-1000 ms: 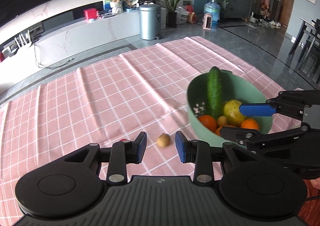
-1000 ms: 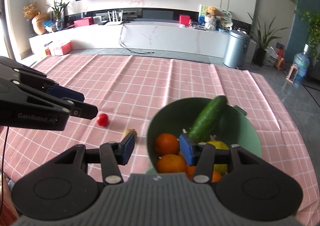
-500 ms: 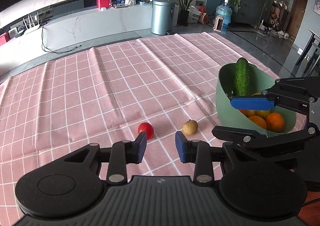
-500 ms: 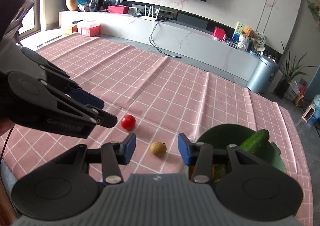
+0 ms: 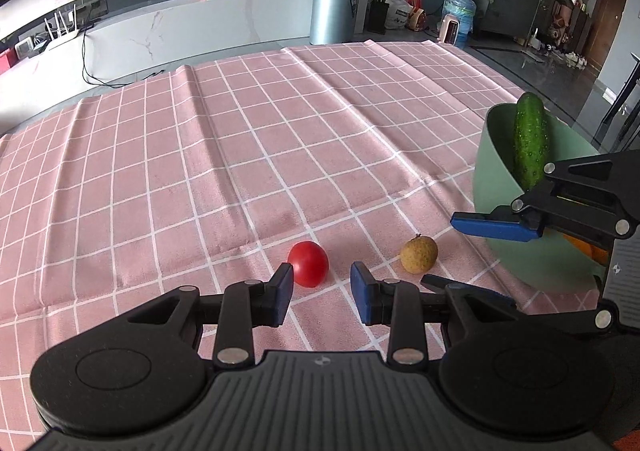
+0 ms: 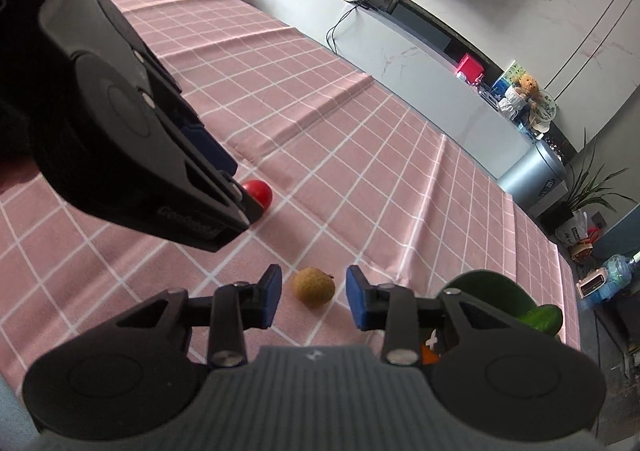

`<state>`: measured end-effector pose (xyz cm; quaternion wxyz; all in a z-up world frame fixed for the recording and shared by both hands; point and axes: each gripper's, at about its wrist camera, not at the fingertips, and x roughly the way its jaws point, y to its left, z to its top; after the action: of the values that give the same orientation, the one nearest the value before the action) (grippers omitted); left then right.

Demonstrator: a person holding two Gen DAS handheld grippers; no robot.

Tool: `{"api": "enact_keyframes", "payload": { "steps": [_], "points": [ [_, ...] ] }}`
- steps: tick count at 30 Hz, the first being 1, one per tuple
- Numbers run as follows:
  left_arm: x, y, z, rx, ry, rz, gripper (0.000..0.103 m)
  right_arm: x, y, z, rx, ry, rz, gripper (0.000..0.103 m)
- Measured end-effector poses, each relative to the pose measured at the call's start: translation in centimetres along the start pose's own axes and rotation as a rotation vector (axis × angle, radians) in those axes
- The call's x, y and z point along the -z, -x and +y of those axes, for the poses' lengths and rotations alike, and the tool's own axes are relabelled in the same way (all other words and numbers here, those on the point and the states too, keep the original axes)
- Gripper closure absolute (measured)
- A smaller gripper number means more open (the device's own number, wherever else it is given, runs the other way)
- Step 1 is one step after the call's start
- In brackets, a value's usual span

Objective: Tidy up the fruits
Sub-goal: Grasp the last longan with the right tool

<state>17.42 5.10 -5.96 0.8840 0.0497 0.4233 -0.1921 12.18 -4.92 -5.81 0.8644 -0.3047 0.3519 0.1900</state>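
Pink checked tablecloth (image 5: 248, 155) covers the table, living-room floor and white TV bench behind. Counts on the cloth: one red tomato (image 5: 308, 263), one small brown longan-like fruit (image 5: 419, 254), one green bowl (image 5: 496, 187) at the right edge. Bowl holds one cucumber (image 5: 530, 143) leaning on its rim, plus some oranges, mostly hidden, count unclear. Left gripper (image 5: 322, 293): blue pads partly spread, nothing between them, nothing held; tomato sits just ahead of the left pad, whether it touches is unclear. Brown fruit lies just right of the tomato, apart from it, near the bowl. Right gripper (image 6: 313, 297): jaws have just been closing, still a gap; brown fruit (image 6: 313, 286) lies on the cloth between the fingertips, slightly ahead, pads not pressing it. In the right wrist view the tomato (image 6: 258, 193) shows just past the left gripper's tip.
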Motion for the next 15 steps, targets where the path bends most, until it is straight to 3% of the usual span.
{"api": "enact_keyframes", "payload": {
  "steps": [15],
  "points": [
    [-0.4,-1.8,0.3,-0.038,0.001,0.034,0.064,0.0,-2.7,0.9,0.014,0.097,0.066,0.081]
  ]
}}
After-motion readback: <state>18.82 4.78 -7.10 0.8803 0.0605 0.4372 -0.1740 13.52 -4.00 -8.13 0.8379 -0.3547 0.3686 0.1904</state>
